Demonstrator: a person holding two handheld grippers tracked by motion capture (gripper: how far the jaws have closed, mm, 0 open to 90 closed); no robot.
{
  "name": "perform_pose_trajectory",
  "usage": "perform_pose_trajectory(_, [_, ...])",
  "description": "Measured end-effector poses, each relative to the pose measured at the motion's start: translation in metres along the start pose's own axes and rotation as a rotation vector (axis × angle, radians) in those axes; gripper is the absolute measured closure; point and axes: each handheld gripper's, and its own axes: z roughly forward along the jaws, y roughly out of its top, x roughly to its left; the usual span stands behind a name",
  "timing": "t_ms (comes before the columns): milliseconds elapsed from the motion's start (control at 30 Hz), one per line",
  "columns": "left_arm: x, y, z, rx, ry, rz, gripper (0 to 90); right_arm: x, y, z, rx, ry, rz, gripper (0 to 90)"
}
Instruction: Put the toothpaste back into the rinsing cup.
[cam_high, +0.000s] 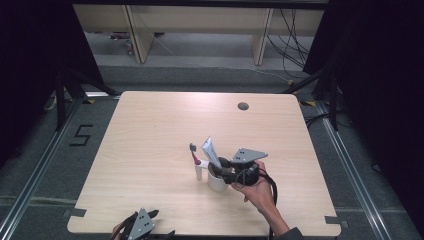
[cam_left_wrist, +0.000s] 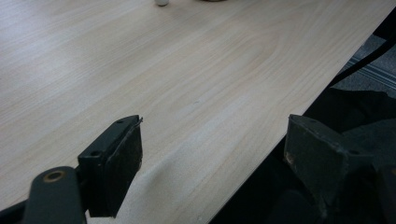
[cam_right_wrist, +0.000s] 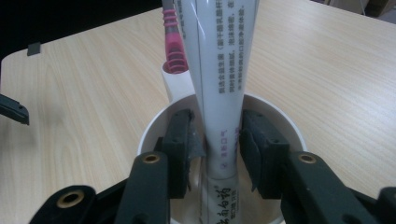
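A white cup (cam_high: 216, 184) stands at the middle of the table, toward the near side. A white toothpaste tube (cam_high: 210, 149) leans out of it. Beside the cup, a red-handled toothbrush (cam_high: 194, 152) rises from a small white holder (cam_high: 198, 172). My right gripper (cam_high: 226, 170) reaches into the cup from the right. In the right gripper view its jaws (cam_right_wrist: 217, 144) stand on either side of the tube (cam_right_wrist: 222, 70), inside the cup's rim (cam_right_wrist: 154, 126), close to the tube but not pressing it. My left gripper (cam_high: 142, 225) rests open at the table's near edge, with nothing between its jaws (cam_left_wrist: 215, 135).
The wooden table (cam_high: 160, 125) has a round cable hole (cam_high: 243, 106) near its far edge. A hand (cam_high: 260, 192) holds the right gripper. In the left gripper view the table's edge (cam_left_wrist: 299, 121) runs diagonally, with dark floor beyond it.
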Motion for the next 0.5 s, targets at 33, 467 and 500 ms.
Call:
perform_pose_trajectory(33, [0.0, 0.0, 0.0, 0.001, 0.0, -0.001, 19.1, 0.0, 0.0, -0.002, -0.02, -0.015, -0.009, 63.1])
perform_pose_trajectory(467, [-0.002, 0.0, 0.001, -0.014, -0.009, -0.023, 19.1, -0.004, 0.002, -0.025, -0.051, -0.036, 0.006, 53.7])
perform_pose_trajectory(500, [-0.001, 0.0, 0.001, -0.011, -0.011, -0.02, 19.1, -0.003, 0.001, -0.027, -0.047, -0.032, 0.026, 53.0])
